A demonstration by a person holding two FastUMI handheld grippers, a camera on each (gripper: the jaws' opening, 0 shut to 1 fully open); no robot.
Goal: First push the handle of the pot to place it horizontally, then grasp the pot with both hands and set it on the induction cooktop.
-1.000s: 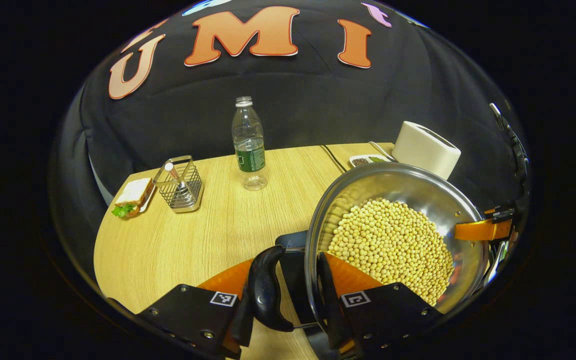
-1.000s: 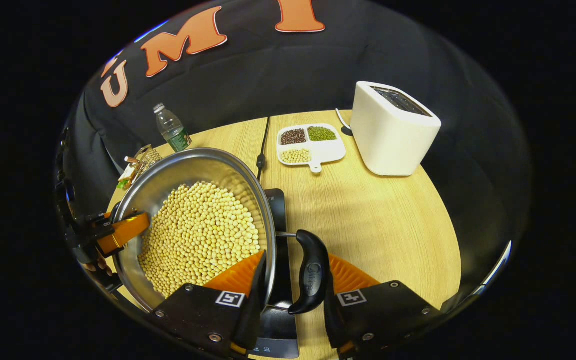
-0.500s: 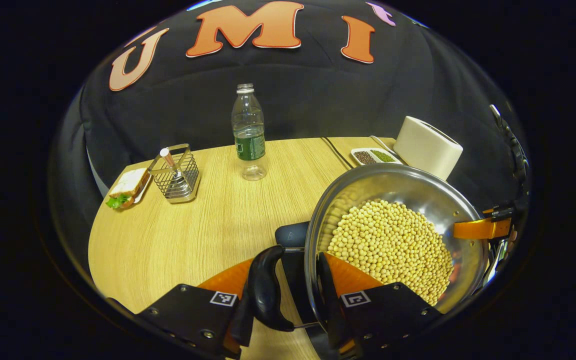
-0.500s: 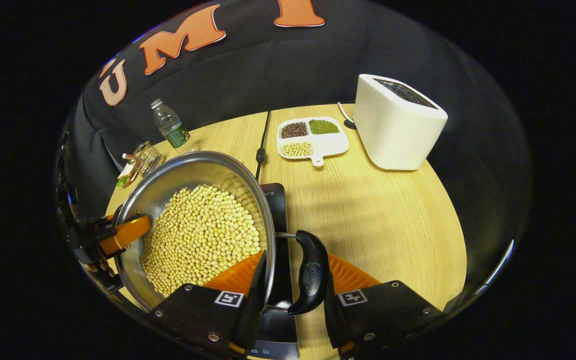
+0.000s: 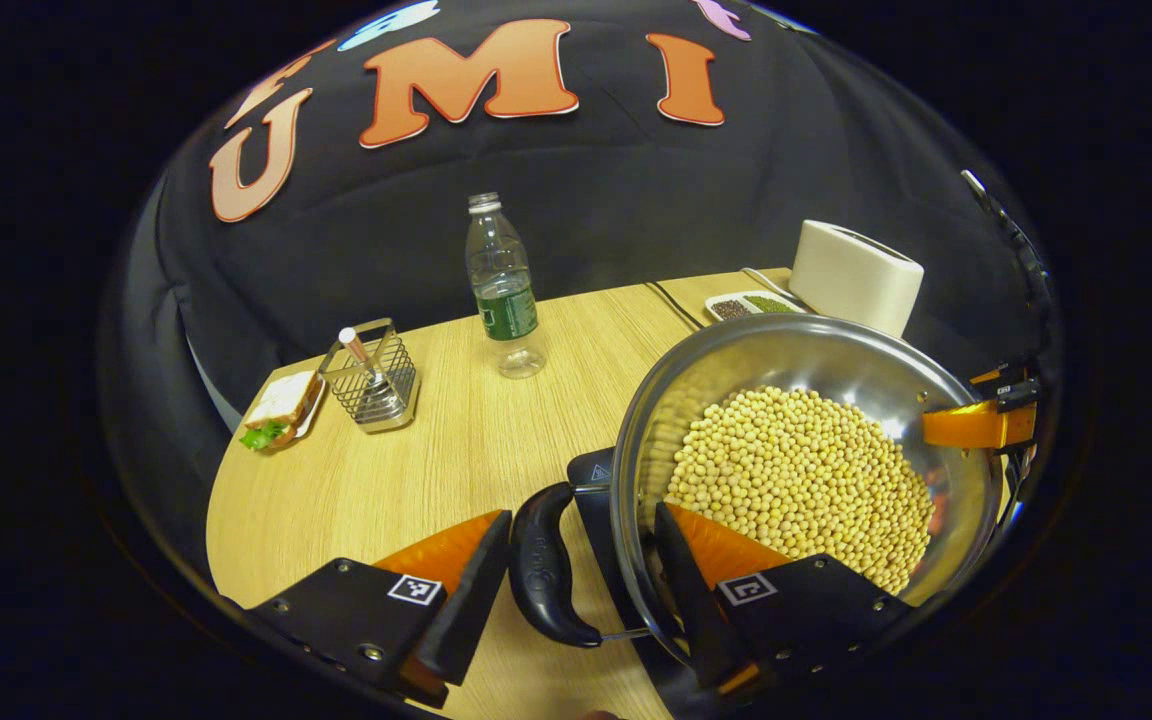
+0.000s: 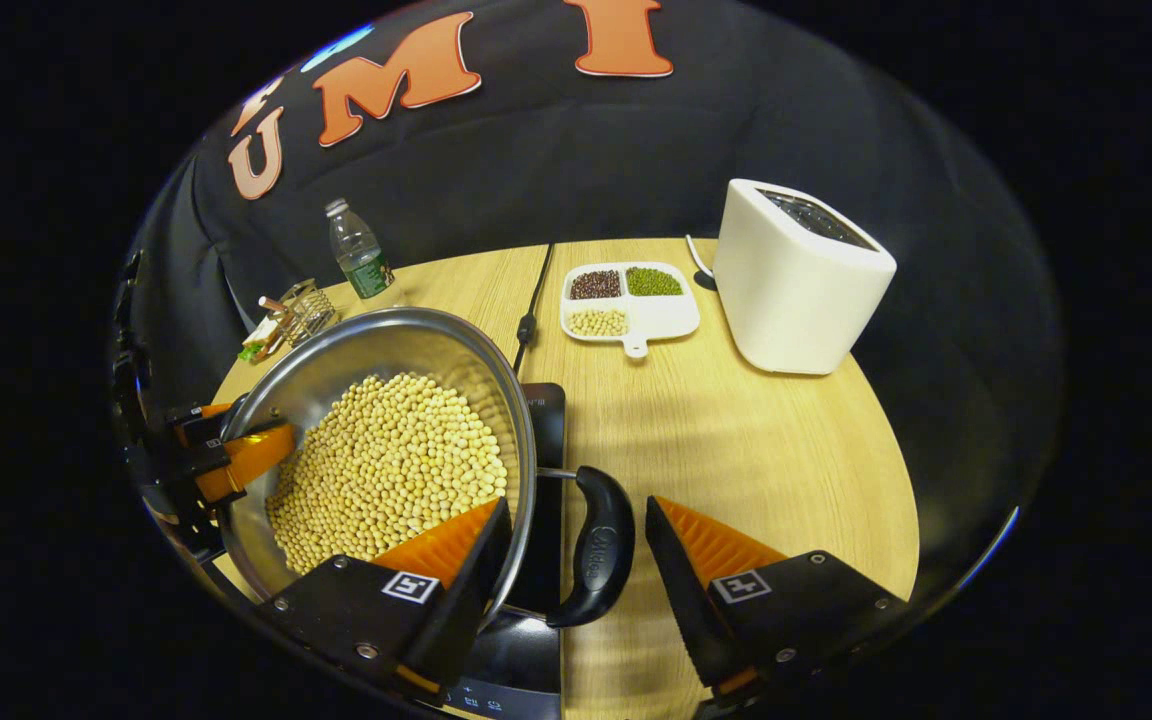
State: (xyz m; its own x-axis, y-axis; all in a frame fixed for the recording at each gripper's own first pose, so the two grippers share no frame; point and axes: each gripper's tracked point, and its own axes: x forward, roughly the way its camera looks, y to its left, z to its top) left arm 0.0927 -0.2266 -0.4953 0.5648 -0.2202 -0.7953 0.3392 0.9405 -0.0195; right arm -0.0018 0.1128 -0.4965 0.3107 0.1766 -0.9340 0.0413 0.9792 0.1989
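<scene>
A steel pot (image 5: 796, 360) full of soybeans (image 5: 796, 470) rests on the black induction cooktop (image 6: 541, 410) near the table's front. In the left gripper view my left gripper (image 5: 583, 512) is open. It straddles the pot's black left handle (image 5: 539, 565) and the rim, one finger inside the pot and the other just clear of the handle. In the right gripper view my right gripper (image 6: 577, 501) is open the same way around the black right handle (image 6: 596, 550), with a gap beside it. Each gripper shows at the pot's far rim in the other's view.
On the wooden table (image 6: 756, 440) stand a water bottle (image 5: 503, 290), a wire basket (image 5: 376, 380) and a sandwich (image 5: 281, 405) at the left. A white toaster (image 6: 796, 275), a divided dish (image 6: 631, 300) of beans and the cooktop's cable (image 6: 531, 310) lie behind the pot.
Both grippers have opened and let go of the pot's handles. The pot has come level on the cooktop.
</scene>
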